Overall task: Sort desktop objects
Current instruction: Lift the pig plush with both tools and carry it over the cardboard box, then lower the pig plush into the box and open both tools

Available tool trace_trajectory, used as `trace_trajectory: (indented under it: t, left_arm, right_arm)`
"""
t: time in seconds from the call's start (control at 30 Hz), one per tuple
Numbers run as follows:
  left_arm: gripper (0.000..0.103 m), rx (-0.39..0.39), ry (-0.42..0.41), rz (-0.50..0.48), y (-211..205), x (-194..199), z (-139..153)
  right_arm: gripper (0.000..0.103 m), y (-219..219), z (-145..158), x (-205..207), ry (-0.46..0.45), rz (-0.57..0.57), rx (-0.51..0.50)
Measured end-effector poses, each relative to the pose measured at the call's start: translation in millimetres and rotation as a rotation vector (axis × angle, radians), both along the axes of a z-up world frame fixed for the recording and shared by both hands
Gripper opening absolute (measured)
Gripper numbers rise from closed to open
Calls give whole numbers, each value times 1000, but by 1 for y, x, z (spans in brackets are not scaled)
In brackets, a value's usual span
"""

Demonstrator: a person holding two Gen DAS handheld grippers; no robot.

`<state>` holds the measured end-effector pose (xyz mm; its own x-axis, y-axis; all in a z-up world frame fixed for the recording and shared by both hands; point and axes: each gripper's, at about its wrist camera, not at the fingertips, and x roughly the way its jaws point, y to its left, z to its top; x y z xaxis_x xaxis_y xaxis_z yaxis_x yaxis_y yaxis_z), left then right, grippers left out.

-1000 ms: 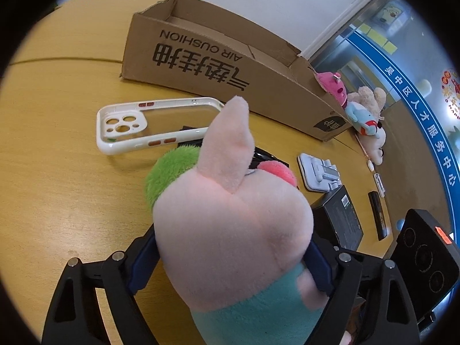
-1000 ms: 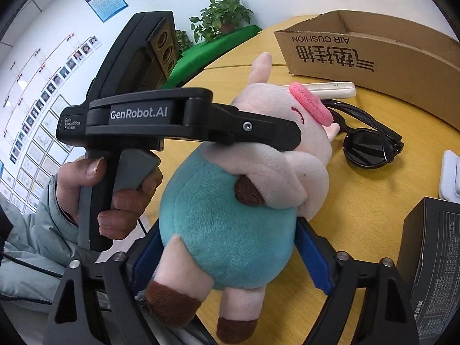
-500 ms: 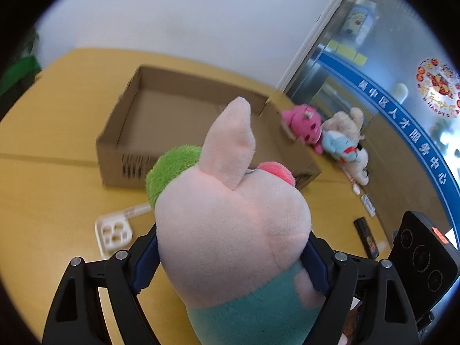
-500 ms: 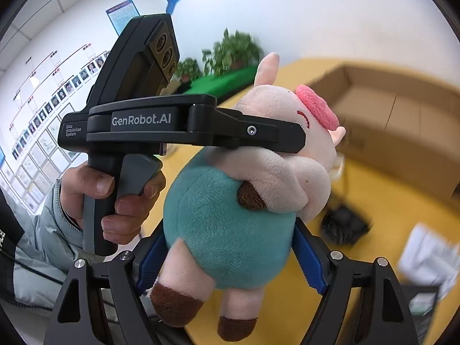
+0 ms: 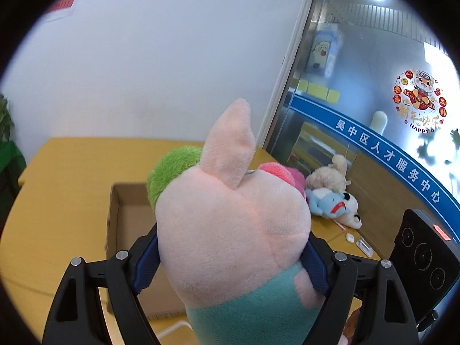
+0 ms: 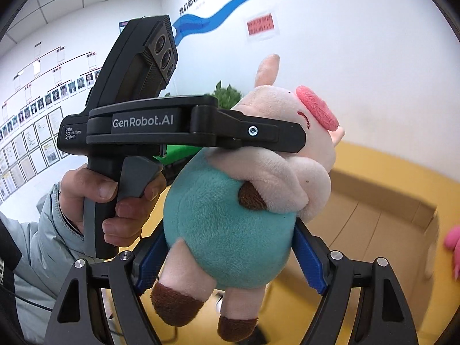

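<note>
A plush pig [image 5: 230, 230] with a pink head, green tuft and teal body is held in the air by both grippers. My left gripper [image 5: 230, 261] is shut on its head and neck. My right gripper [image 6: 230, 258] is shut on its teal belly [image 6: 224, 230]. The left gripper's body [image 6: 161, 126] and the hand holding it show in the right wrist view. The open cardboard box [image 5: 126, 224] lies on the yellow table below and beyond the pig; it also shows in the right wrist view [image 6: 382, 218].
A pile of plush toys [image 5: 333, 198] lies on the table by the glass partition to the right of the box. A pink plush [image 6: 452, 241] shows at the right edge. Small white items [image 5: 362, 244] lie near the pile.
Both grippers have lifted the pig well above the table and tilted upward. The phone case, sunglasses and black boxes have dropped out of view; the box now lies below.
</note>
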<state>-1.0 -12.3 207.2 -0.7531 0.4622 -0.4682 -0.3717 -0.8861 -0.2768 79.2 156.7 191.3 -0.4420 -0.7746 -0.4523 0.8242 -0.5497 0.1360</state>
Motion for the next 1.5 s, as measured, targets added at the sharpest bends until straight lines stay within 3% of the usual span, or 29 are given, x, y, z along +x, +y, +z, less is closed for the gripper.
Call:
trace_trajectory:
  t: [0.27,0.43,0.57,0.83,1.07,1.23,1.37,1.5]
  left_arm:
    - [84,-53,92,14,0,-42,44]
    - [84,-73,83,35,-6,-81,47]
    - [84,-83,34,48,-14,-122,33]
    - [84,-49,-151,68,-35,-209,-32]
    - [84,-76,-353,92,-43,-262,-116]
    - [83,-71,-488,115,-51,-287,-169]
    - [83,-86,-539,126,-51,-301,-191]
    - [83,-172,-556,132,-45,-302,-197]
  right_arm:
    - [79,-3,49,-57,64,4,-11]
    - [79,-15,58,-96,52,13,-6]
    - [79,-21,48,-136,3,17,-11]
    - [79,-34,-6,-224,-145,14,19]
    - [79,-40,-95,-291,-350,17,17]
    - [78,-47,-146,-317,-470,-6,35]
    - [78,-50,-178,-332,-546,-29,48]
    - [78,-51,-201,-341,-604,-30,47]
